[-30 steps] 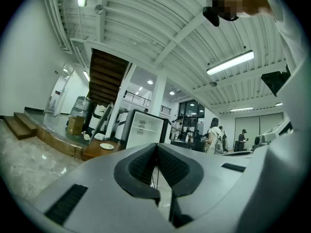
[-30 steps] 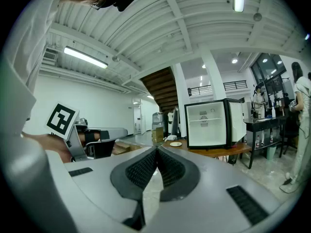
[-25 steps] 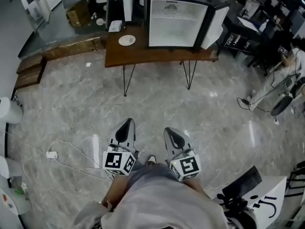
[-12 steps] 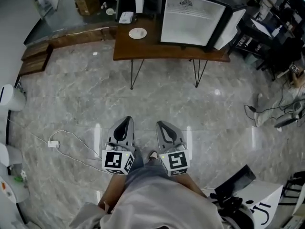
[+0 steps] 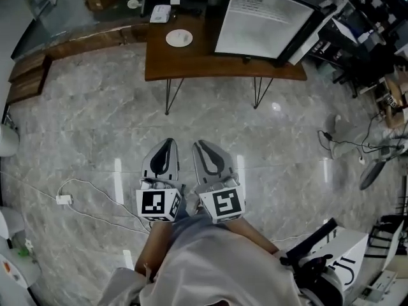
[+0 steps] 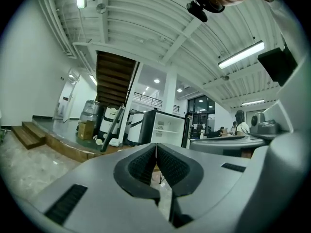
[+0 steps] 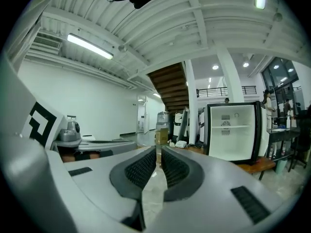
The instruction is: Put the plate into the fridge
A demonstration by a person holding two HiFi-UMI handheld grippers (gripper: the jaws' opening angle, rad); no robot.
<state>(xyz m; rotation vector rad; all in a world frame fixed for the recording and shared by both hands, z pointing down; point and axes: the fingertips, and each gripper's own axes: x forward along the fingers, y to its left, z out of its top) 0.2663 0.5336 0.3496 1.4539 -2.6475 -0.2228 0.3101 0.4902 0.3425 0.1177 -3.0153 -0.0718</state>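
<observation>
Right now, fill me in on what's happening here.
A person holds a two-jaw claw in each hand, out over the grey marble floor. The left claw and the right claw are both shut and empty. Ahead stands a brown wooden table on thin metal legs. It bears a small round white plate and a black mini fridge with its door open and a white inside. The plate sits apart from the fridge and has not been picked up.

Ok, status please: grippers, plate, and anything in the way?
Both shut, empty: left gripper, right gripper. On wooden table: plate, beside open fridge. Only a cable on floor, far left, off path.
</observation>
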